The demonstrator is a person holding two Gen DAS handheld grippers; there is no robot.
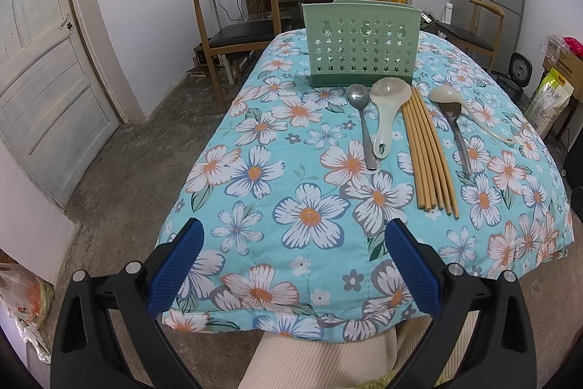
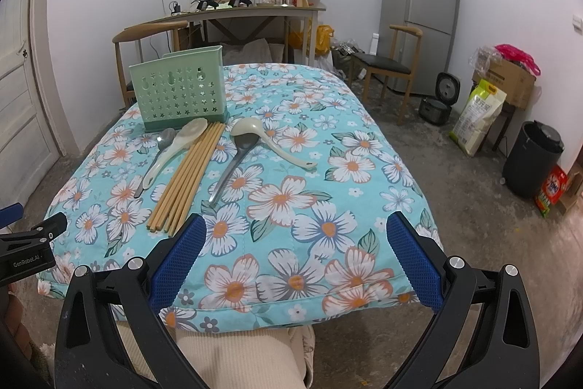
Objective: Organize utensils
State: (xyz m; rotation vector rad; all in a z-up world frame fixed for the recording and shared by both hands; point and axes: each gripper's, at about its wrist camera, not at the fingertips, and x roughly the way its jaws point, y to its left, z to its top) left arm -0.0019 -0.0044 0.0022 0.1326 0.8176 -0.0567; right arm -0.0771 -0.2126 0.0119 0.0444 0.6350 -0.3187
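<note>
Chopsticks (image 1: pixel 430 152): thin wooden sticks, side by side on the flowery cloth (image 1: pixel 291 192).
Spoons: a shiny metal spoon (image 1: pixel 362 126) and pale plastic rice scoop (image 1: pixel 386 112) on their left; a dark ladle (image 1: pixel 455 133) and pale ladle (image 1: pixel 470 112) on their right.
Holder (image 1: pixel 359 46): green plastic box with star holes, just behind the spoons; inside cannot be seen.
Left gripper (image 1: pixel 293 265): blue bumpy fingers spread wide, holding nothing.
Right gripper (image 2: pixel 297 265): spread wide too, near the table edge.

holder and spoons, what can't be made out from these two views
- Holder inside: both views, hidden by its front wall.
- Steel ladle bowl: right wrist view, partly covered by the cream ladle.
- Left tongs: right wrist view, cut by the left edge.
</note>
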